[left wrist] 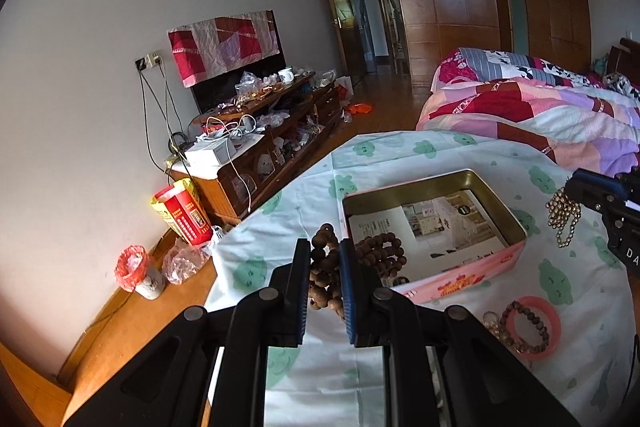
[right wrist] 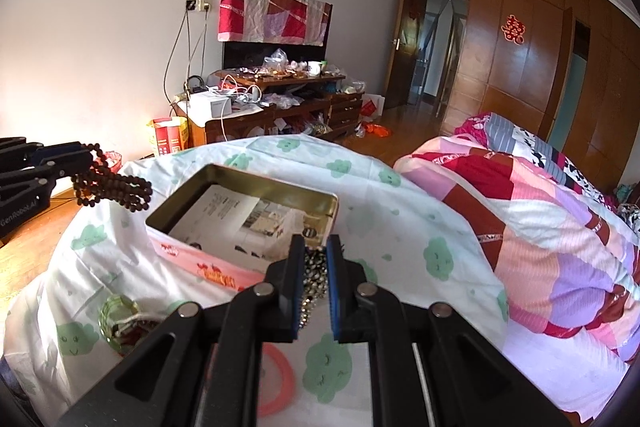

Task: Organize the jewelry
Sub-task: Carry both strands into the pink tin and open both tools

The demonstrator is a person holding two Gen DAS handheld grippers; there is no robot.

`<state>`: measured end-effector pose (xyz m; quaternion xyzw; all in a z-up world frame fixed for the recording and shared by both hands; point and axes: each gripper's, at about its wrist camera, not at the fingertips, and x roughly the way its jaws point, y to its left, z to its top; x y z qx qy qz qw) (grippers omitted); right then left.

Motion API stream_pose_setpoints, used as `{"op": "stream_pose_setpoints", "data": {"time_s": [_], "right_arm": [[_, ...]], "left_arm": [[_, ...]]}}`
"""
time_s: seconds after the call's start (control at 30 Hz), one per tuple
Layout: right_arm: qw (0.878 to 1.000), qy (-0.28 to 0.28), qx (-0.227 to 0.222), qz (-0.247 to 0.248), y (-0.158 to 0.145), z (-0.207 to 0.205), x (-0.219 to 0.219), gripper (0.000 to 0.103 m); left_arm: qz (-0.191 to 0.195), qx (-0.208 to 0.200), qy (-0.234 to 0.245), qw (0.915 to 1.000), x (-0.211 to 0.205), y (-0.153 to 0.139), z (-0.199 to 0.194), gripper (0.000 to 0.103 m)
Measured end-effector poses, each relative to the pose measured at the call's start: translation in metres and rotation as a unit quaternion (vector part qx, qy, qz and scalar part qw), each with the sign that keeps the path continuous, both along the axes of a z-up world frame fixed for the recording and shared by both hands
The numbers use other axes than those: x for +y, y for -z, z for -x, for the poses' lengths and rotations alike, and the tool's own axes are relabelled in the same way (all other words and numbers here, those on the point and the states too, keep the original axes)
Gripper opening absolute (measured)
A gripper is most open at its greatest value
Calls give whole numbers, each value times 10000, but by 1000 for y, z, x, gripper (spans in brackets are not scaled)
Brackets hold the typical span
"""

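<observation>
A surface draped in a pale cloth printed with green cloud faces fills the lower half of both views. On it rests an open pink tin lined with a printed sheet. At lower right of the left view lies a pink ring with a beaded bracelet inside it. At lower left of the right view sits a green ring.
</observation>
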<state>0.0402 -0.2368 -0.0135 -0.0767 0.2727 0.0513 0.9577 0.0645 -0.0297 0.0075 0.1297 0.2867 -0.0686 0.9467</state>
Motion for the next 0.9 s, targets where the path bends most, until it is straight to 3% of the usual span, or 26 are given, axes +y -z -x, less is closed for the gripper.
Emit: {"op": "stream_pose_setpoints", "data": {"time_s": [0.33,0.9], "right_arm": [[9998,-147,-23,121,-10,-25,8,12],[9997,-15,160,195,7,-87,17,12]], "left_arm": [[-471,-82,-75,9988,-14,2,-34,14],[-595,181,-165,9979,-41,22,-97,14]]}}
